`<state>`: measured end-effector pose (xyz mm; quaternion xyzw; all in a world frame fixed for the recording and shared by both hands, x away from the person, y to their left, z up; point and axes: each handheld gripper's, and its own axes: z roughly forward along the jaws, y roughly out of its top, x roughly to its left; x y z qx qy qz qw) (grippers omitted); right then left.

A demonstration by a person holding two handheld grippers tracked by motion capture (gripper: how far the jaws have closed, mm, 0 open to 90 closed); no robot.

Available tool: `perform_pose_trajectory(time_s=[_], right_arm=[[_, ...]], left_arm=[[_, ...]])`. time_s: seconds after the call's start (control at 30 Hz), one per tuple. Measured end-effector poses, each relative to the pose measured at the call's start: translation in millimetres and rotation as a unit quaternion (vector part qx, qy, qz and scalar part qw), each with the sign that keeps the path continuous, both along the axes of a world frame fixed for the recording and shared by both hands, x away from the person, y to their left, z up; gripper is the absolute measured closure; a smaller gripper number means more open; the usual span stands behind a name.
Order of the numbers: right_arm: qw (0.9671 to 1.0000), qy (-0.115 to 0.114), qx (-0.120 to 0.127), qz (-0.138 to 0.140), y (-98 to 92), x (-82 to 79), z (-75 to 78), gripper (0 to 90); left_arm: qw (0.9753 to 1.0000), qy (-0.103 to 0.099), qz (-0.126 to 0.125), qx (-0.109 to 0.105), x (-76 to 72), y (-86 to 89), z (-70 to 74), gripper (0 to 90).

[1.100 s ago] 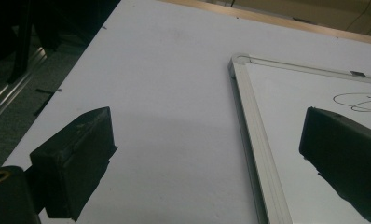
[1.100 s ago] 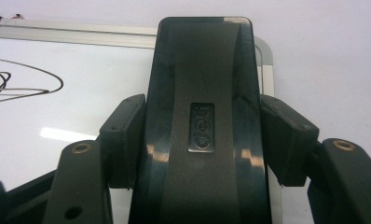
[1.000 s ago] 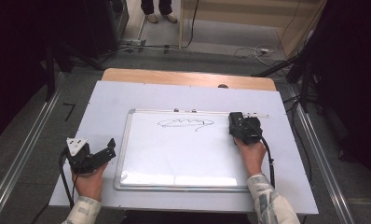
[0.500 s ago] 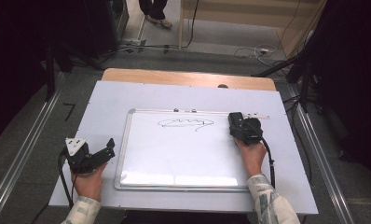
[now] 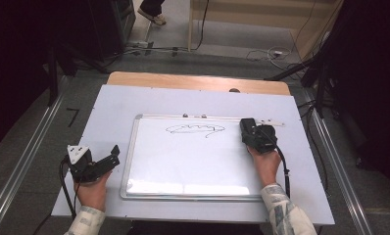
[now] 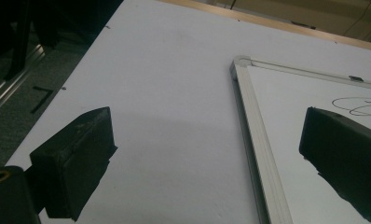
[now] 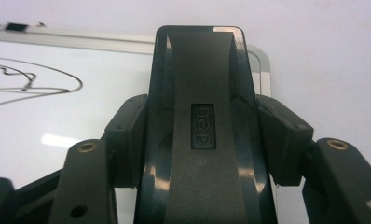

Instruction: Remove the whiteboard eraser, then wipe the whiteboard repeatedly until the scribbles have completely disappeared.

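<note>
- Right gripper (image 5: pixel 248 128) is clamping the eraser (image 7: pixel 200 116) at the board's (image 5: pixel 193 166) upper right.
- Scribble (image 5: pixel 195 129) is lying just left of it, long axis sideways.
- Left gripper (image 5: pixel 112 156) is resting released on the worktop (image 5: pixel 109 103).

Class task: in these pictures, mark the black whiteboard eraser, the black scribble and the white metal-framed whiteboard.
Black whiteboard eraser (image 7: pixel 203 126), right gripper view, on its label.
Black scribble (image 5: pixel 195 129), high view, on the loop's middle.
White metal-framed whiteboard (image 6: pixel 256 135), left gripper view, on its left frame rail.
</note>
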<state>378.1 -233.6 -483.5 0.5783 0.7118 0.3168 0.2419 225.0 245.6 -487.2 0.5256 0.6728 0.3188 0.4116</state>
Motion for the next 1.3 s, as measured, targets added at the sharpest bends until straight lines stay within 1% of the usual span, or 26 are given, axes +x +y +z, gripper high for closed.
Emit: perform_pose_trajectory(time_s=[0.03, 0.5, 0.63, 0.73, 0.9, 1.17, 1.3], right_arm=[[1.0000, -0.002, 0.001, 0.003, 0.4, -2.1, 2.5, 38.6], [0.9998, -0.012, 0.008, 0.014, 0.5, -8.8, 10.5, 38.6], [0.9997, -0.011, 0.011, 0.018, 1.2, -10.4, 11.9, 38.6], [0.9996, -0.011, 0.013, 0.020, 2.2, -10.9, 12.3, 38.6], [0.9995, -0.013, 0.012, 0.026, 5.9, -10.5, 13.0, 38.6], [0.9993, -0.012, 0.011, 0.032, 10.8, -11.1, 12.2, 38.6], [0.9992, -0.010, 0.010, 0.037, 12.8, -11.6, 11.6, 38.6]], left_arm=[[1.0000, 0.000, 0.000, -0.001, 0.1, -0.1, -0.1, 3.7], [1.0000, 0.002, -0.004, 0.001, 0.8, -1.7, 0.1, 3.7], [1.0000, 0.003, -0.004, 0.002, 1.4, -2.5, -0.3, 3.7], [1.0000, 0.007, -0.005, 0.000, 1.8, -2.1, -1.7, 3.7], [1.0000, 0.007, -0.003, -0.001, 1.6, -0.9, -2.1, 3.7], [1.0000, 0.002, -0.001, -0.001, -1.5, -0.7, -0.8, 3.7], [1.0000, 0.003, -0.001, -0.001, -1.9, -0.4, -0.9, 3.7]])
